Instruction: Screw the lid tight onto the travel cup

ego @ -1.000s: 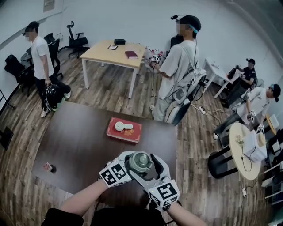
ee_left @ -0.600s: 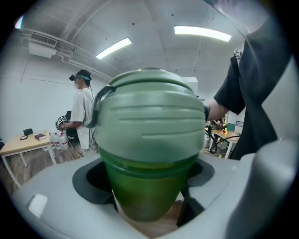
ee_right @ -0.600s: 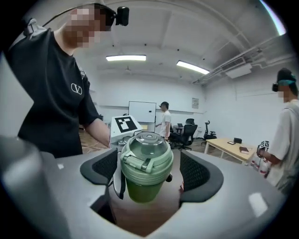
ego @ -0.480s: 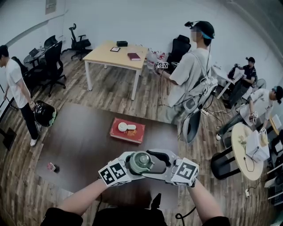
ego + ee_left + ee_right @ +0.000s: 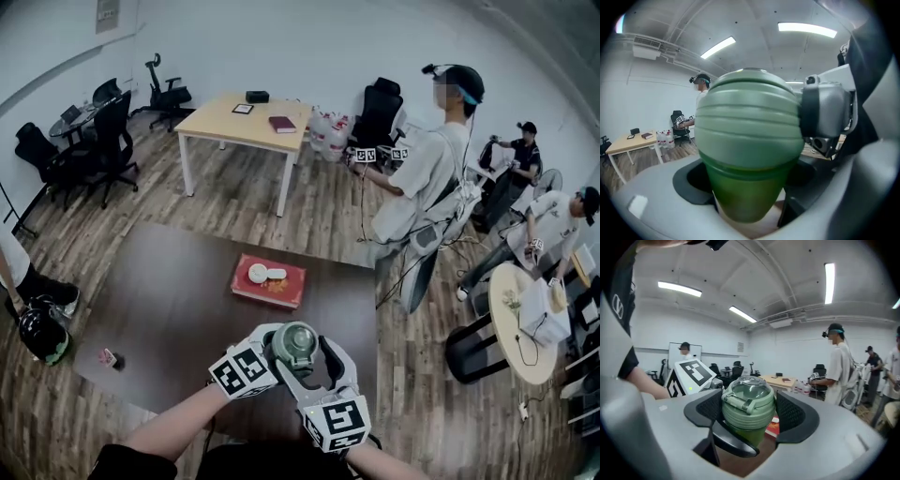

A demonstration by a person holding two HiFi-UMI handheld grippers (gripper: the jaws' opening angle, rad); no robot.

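Observation:
A green travel cup with a ribbed green lid (image 5: 296,343) is held above the near edge of the dark table (image 5: 178,300). My left gripper (image 5: 284,352) comes in from the left and is shut on the cup's body (image 5: 749,192), below the lid (image 5: 750,117). My right gripper (image 5: 302,361) reaches up from the lower right. Its jaws are closing, with the lid (image 5: 747,401) between them, and the two dark pads lie against the lid's sides. In the right gripper view, the lid's clear dome and hinged flap face the camera between the pads of my right gripper (image 5: 749,411).
A red book (image 5: 268,279) with small white things on it lies further back on the table. A small object (image 5: 106,357) sits near the table's left edge. A person (image 5: 431,178) stands beyond the table to the right. A wooden table (image 5: 248,117) and office chairs stand behind.
My right gripper swung from the cup's lower right round to its right and back, staying at the lid. The standing person walked right. The person at the left moved out toward the left edge.

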